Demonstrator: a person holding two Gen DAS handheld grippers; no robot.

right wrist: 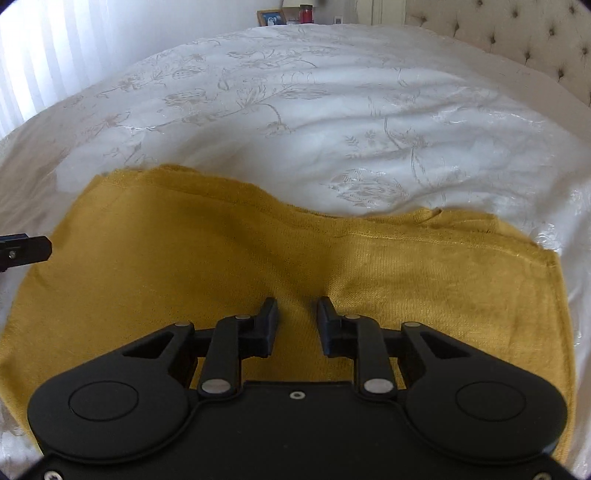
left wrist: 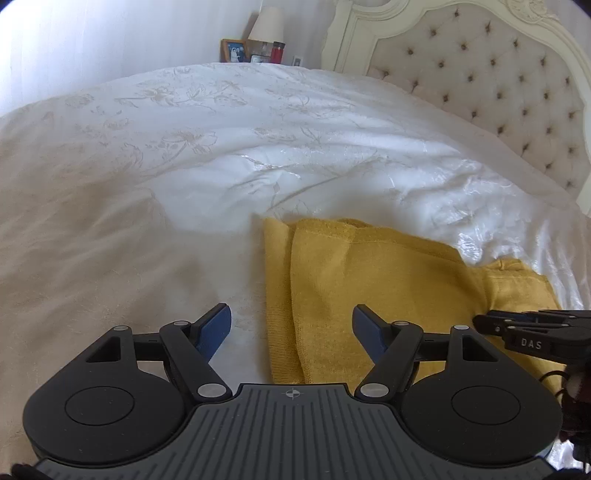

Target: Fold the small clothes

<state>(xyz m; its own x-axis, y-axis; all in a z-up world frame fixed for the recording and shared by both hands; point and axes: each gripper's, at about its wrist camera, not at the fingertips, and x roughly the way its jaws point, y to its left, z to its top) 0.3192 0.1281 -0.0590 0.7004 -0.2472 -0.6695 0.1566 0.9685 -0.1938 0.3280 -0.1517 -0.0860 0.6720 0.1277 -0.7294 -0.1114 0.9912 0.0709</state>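
A mustard-yellow knit garment [left wrist: 369,280] lies folded on the white bed; it also fills the lower half of the right wrist view [right wrist: 221,251]. My left gripper [left wrist: 291,328] is open and empty, low over the garment's left edge, its right finger above the cloth. My right gripper [right wrist: 297,317] hovers over the middle of the garment, jaws open with a narrow gap, holding nothing. Its fingers show at the right of the left wrist view [left wrist: 517,325]. The left gripper's tip shows at the left edge of the right wrist view [right wrist: 26,251].
A white embroidered bedspread [left wrist: 221,147] covers the bed. A tufted cream headboard [left wrist: 498,74] stands at the right. A lamp [left wrist: 266,26], photo frame [left wrist: 234,51] and red jar [left wrist: 277,51] sit beyond the bed's far edge.
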